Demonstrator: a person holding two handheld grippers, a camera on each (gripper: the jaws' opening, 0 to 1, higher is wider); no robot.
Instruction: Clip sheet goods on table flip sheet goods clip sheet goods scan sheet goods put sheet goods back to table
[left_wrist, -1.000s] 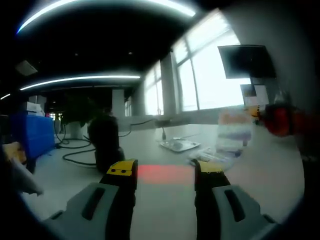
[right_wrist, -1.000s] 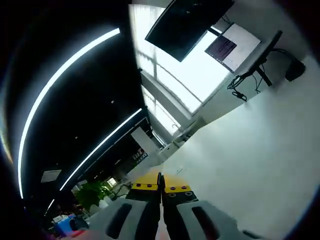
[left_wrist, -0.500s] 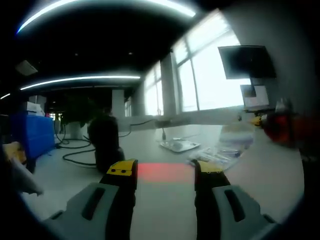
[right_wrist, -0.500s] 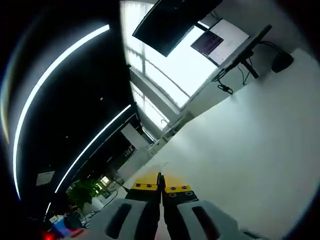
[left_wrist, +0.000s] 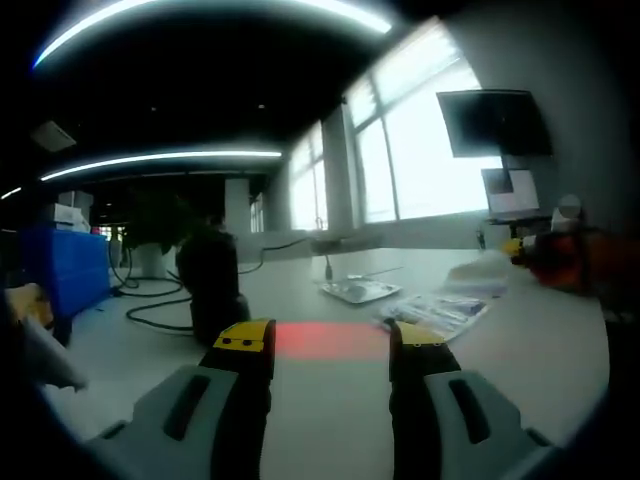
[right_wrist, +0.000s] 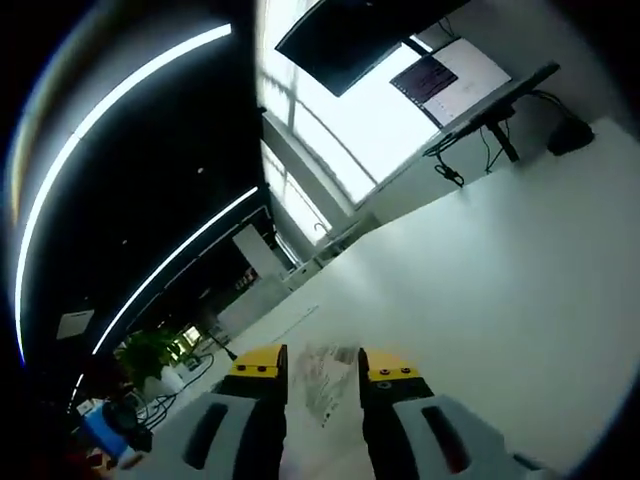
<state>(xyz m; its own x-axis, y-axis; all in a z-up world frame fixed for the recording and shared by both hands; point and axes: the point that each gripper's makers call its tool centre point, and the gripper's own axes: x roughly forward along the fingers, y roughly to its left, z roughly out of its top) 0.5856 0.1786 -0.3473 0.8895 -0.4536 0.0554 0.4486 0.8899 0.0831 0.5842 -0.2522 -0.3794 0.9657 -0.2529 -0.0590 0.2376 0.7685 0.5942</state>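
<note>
Right gripper (right_wrist: 322, 368): jaws parted, nothing between them; the sheet (right_wrist: 322, 382) lies flat on the desk (right_wrist: 500, 270) just beyond the tips, apparently released. Left gripper (left_wrist: 332, 338): jaws apart and empty, low over the desk (left_wrist: 330, 420), a red scan glow (left_wrist: 325, 343) on the surface between its tips. The right gripper (left_wrist: 560, 258) (red-bodied) enters from the right, beside the sheet (left_wrist: 440, 310). Judged progress: clipping, flipping and scanning appear finished and the sheet is back on the desk; only withdrawal seems left. Count: two grippers, one sheet (possibly more packets beside it; too blurred to tell), one scanner (left_wrist: 208, 285).
</note>
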